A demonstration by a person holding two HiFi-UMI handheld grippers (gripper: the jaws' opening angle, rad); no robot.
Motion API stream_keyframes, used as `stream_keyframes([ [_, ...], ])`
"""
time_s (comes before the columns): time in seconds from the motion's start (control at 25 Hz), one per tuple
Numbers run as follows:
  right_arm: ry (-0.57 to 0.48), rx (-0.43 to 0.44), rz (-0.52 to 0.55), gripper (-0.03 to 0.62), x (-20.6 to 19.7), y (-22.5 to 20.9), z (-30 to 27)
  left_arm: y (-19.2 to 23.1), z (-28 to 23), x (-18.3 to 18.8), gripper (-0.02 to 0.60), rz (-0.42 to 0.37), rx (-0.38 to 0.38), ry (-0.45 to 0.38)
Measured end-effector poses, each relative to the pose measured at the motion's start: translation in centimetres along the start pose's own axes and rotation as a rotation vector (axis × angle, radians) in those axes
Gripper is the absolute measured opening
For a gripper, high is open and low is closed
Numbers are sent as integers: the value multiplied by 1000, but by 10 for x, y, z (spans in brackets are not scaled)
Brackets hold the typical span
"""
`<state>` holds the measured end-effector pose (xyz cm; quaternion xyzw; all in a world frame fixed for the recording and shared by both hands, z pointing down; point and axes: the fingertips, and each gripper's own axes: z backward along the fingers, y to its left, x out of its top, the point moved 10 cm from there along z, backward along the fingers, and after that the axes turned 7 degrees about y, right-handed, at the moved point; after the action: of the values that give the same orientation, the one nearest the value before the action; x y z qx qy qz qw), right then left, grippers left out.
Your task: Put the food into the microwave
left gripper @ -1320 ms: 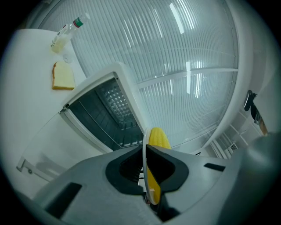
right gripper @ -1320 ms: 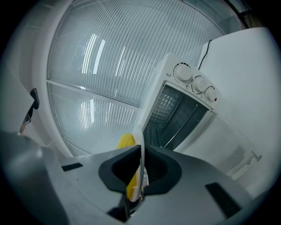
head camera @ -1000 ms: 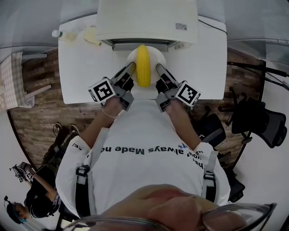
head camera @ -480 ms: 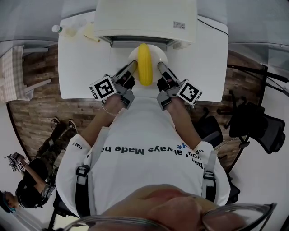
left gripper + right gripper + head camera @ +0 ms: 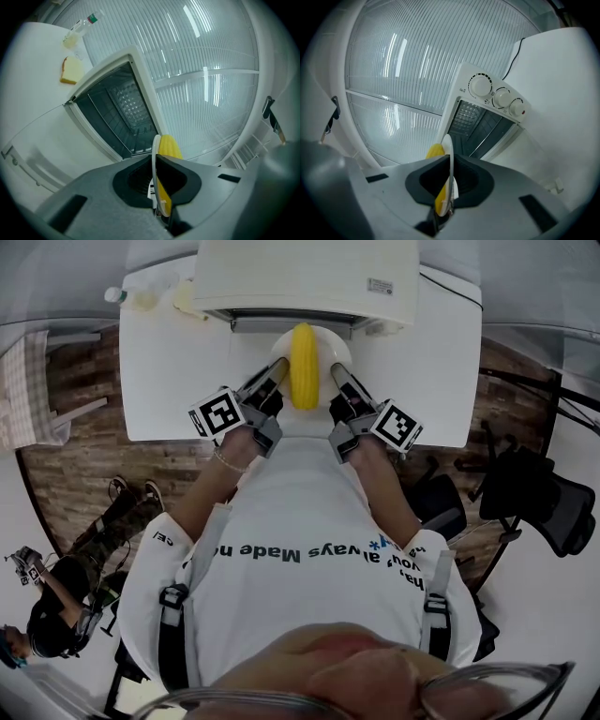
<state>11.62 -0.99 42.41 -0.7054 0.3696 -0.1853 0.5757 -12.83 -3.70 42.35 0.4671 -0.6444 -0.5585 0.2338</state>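
A white table (image 5: 169,381) fills the far half of the head view. At its far edge stands a white microwave (image 5: 305,282), its dark cavity open toward the person, with three knobs on its right side. Just in front of that opening is a white plate (image 5: 281,348) carrying a yellow cob of corn (image 5: 303,376), which lies lengthwise, pointing near to far. The left gripper (image 5: 274,373) pinches the plate's left rim, its jaws closed down on the thin edge. The right gripper (image 5: 337,376) clamps the right rim in the same way. At the table's far left corner, well apart from the plate, a clear bottle (image 5: 79,33) lies on its side, with a pale yellow slice (image 5: 71,70) beside it.
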Motion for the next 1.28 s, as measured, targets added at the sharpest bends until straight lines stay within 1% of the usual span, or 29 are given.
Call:
stream_keyframes([
  [0.36,-5,-22,-9,26,4,-18,-12,20,-11,5,23,2,20,29],
  [0.8,-5,-40,-13,26,6,-43,-24,45,-24,6,23,1,30,33],
  [1.04,-3,-48,-13,26,8,-59,-32,58,-31,7,23,-17,41,38],
  [1.28,-2,-61,-13,26,19,-73,-58,80,-44,27,23,-18,56,44],
])
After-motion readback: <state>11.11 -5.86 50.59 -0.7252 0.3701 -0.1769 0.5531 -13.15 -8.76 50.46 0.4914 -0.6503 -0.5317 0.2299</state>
